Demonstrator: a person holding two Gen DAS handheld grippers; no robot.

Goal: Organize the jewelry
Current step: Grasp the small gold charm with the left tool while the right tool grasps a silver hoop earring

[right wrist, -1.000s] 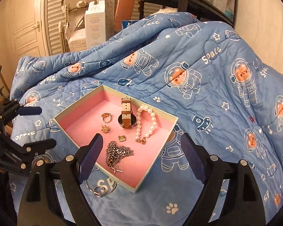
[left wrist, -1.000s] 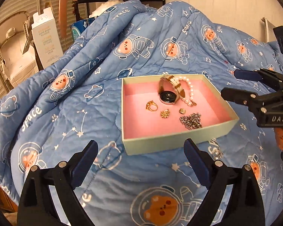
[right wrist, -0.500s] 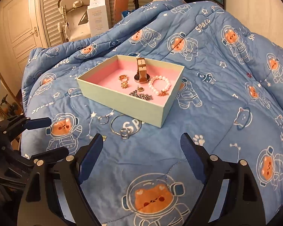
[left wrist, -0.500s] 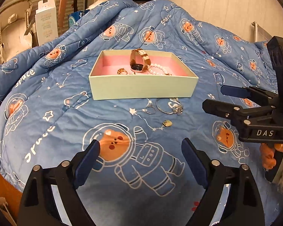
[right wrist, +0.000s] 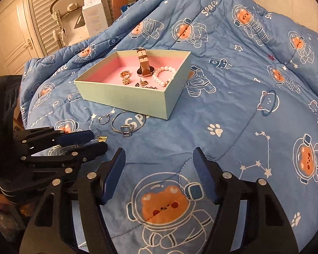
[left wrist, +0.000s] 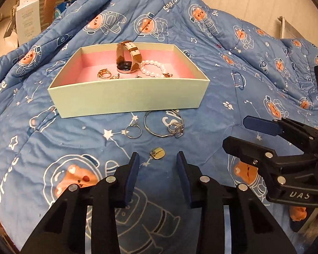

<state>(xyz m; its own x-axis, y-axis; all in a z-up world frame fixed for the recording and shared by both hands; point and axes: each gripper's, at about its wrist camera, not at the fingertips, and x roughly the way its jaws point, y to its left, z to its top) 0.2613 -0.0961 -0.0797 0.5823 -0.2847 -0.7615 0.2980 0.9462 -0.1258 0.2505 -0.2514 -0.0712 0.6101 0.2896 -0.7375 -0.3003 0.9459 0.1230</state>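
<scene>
My left gripper (left wrist: 158, 160) hangs at bottom centre, jaws closing with nothing between them yet; the small gold charm (left wrist: 158, 153) lies just beyond on the blue quilt (left wrist: 233, 97). My right gripper (right wrist: 159, 158) is closing too, empty. The pale green box (left wrist: 125, 97) sits mid-frame, silver rings (left wrist: 159, 127) before it.

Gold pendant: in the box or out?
Out. The gold pendant lies on the quilt, in front of the box.
</scene>
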